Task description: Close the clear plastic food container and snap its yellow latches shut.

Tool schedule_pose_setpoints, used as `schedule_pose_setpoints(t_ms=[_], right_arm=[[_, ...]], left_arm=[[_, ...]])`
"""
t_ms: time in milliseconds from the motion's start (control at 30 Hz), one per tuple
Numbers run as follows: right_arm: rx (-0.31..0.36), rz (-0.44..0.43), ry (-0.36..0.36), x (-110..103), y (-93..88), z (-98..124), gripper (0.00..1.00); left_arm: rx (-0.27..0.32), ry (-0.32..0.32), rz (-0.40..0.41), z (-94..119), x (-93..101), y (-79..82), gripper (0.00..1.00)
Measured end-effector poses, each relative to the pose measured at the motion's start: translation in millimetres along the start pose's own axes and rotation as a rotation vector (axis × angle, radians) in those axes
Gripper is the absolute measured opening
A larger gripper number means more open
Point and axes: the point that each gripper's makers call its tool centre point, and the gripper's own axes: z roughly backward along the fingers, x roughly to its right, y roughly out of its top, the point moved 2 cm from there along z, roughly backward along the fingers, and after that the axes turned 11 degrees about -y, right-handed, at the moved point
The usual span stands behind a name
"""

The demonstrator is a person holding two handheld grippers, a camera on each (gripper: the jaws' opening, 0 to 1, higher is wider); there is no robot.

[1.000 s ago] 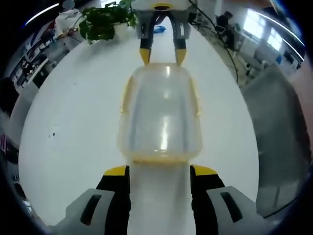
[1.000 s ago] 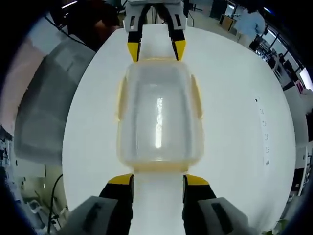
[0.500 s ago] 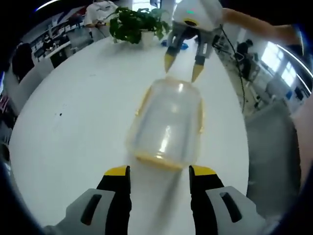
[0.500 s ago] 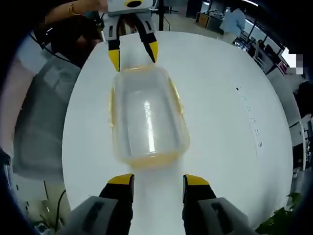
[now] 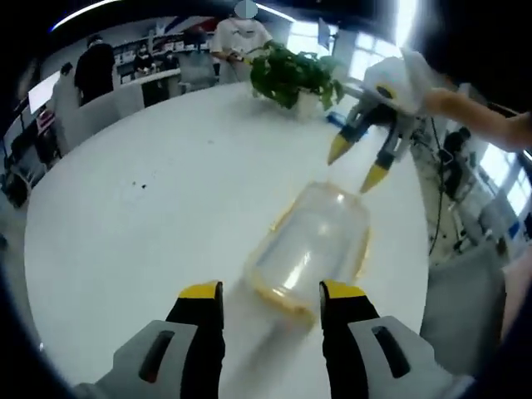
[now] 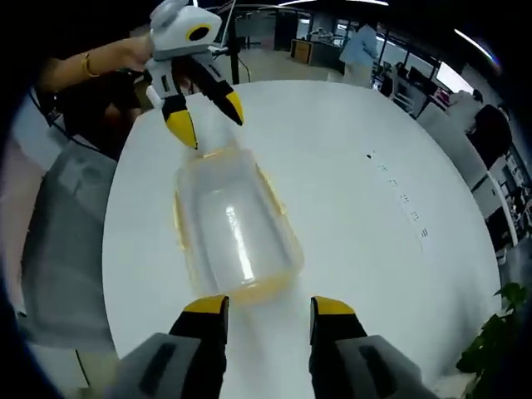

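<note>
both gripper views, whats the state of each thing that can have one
clear plastic food container: lid on, resting on the white table, not held
yellow latches: lying flat against the sides; whether snapped, cannot tell
left hand-held gripper: open, holding nothing
right hand-held gripper: open, holding nothing
potted plant: upright on the table

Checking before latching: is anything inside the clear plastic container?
Nothing visible inside the clear plastic food container with yellow latches; only the round white table shows through, though glare blurs parts.

Counter [image 5: 150, 249] bare left of container [image 5: 312, 249]; potted plant [image 5: 291, 75] at far edge; right tool [image 5: 359, 166] blocks far end.
</note>
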Motion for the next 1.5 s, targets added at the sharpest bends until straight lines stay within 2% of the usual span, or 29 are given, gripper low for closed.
schedule_pose_setpoints(t_ms=[100,200,333,467,600,767,867,967,1100,1133,1233,1333,1400,1500], right_arm=[[0.007,-0.093,-0.02,0,2.0,1,0.36],[0.03,-0.206,-0.048,3,4.9,0,0.36],[0.031,-0.242,-0.046,0,3.8,-2,0.37],[0.012,-0.285,-0.079,1,-2.4,-6,0.36],[0.037,-0.386,-0.072,-2,-1.8,-7,0.36],[0.033,-0.396,-0.088,-3,-4.9,-9,0.36],[0.05,-0.44,-0.091,-3,-4.0,-10,0.36],[0.064,-0.462,-0.092,-4,-2.0,-10,0.36],[0.033,-0.439,-0.091,-8,-6.2,-15,0.36],[0.05,-0.457,-0.09,-7,-3.5,-14,0.35],[0.042,-0.455,-0.091,-7,-4.1,-13,0.34],[0.044,-0.482,-0.076,-10,-3.0,-14,0.32],[0.045,-0.531,-0.062,-12,-2.3,-16,0.32],[0.046,-0.551,-0.059,-12,-2.1,-17,0.32]], left_arm=[[0.013,-0.003,0.033,-1,3.1,-0.8,0.45],[0.042,0.029,0.07,-1,4.2,-2.6,0.45],[0.053,0.055,0.102,-2,2.6,-6.7,0.45],[0.088,0.059,0.144,-3,2.4,-9.3,0.46],[0.089,0.086,0.162,-3,-1.9,-14.2,0.46],[0.098,0.1,0.208,-7,-3.8,-22.9,0.47],[0.105,0.097,0.237,-10,-2.3,-27.4,0.48],[0.107,0.101,0.248,-12,-1.9,-29.5,0.47],[0.094,0.088,0.256,-15,0.4,-33.3,0.47],[0.097,0.088,0.258,-16,0.4,-33.5,0.48],[0.111,0.093,0.269,-17,-0.6,-32.8,0.49],[0.117,0.092,0.27,-18,-1.2,-33.2,0.49],[0.151,0.118,0.299,-19,-2.2,-34.9,0.49],[0.165,0.11,0.307,-19,-0.2,-35.7,0.48]])
